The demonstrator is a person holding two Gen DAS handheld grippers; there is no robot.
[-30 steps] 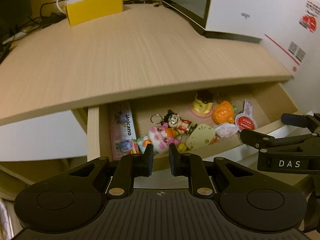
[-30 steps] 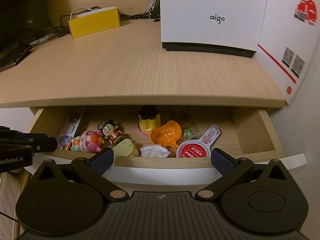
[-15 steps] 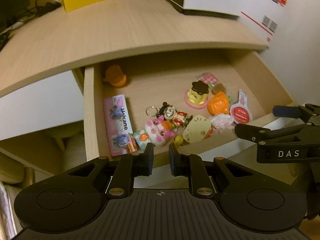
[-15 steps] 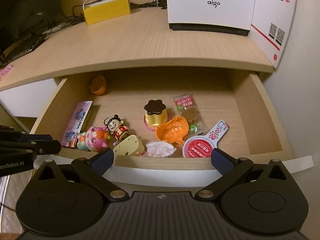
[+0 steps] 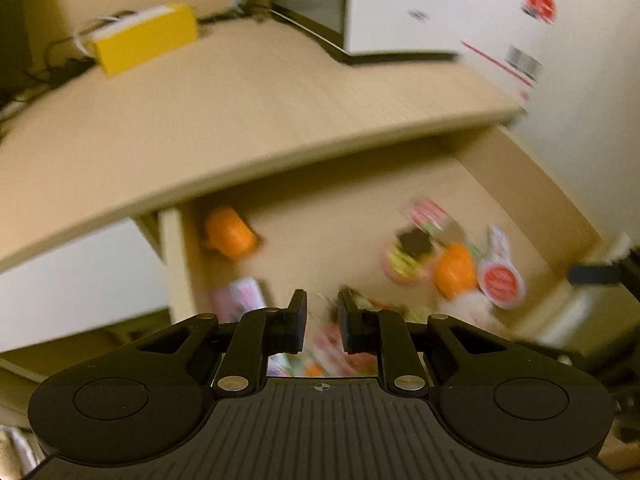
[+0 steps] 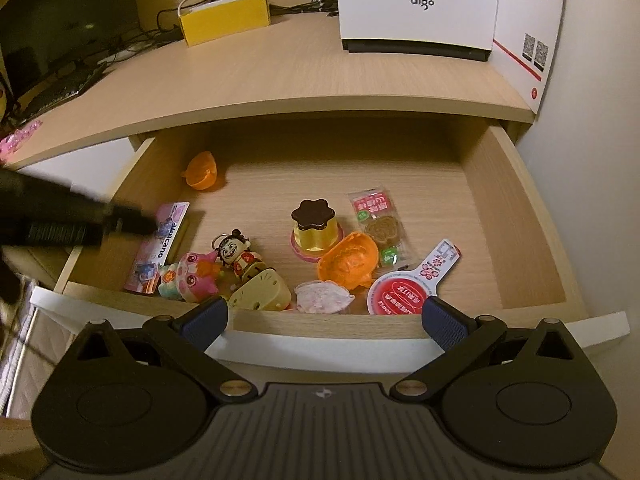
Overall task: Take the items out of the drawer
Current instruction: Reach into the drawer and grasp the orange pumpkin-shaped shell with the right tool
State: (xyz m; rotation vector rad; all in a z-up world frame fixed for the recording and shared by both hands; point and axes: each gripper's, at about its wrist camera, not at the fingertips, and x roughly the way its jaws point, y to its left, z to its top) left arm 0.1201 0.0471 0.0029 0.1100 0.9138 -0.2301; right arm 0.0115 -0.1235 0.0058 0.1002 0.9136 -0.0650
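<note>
The wooden drawer stands pulled out under the desk top. Inside lie an orange cup, a pink card, a pink cat toy, a doll keychain, a yellow cheese toy, a pudding toy, an orange pumpkin, a snack packet and a red round packet. My right gripper is wide open at the drawer's front edge, holding nothing. My left gripper hovers over the drawer's left side, its pads barely apart and nothing between them. The left wrist view is blurred.
On the desk top stand a yellow box with cables behind it, a white device and a white carton against the right wall. A keyboard lies at the far left. The drawer's white front panel sits just under my right fingers.
The drawer has slid much further out, showing its whole floor and the orange cup at the back. My left gripper has swung over the drawer's left side, blurring its view.
</note>
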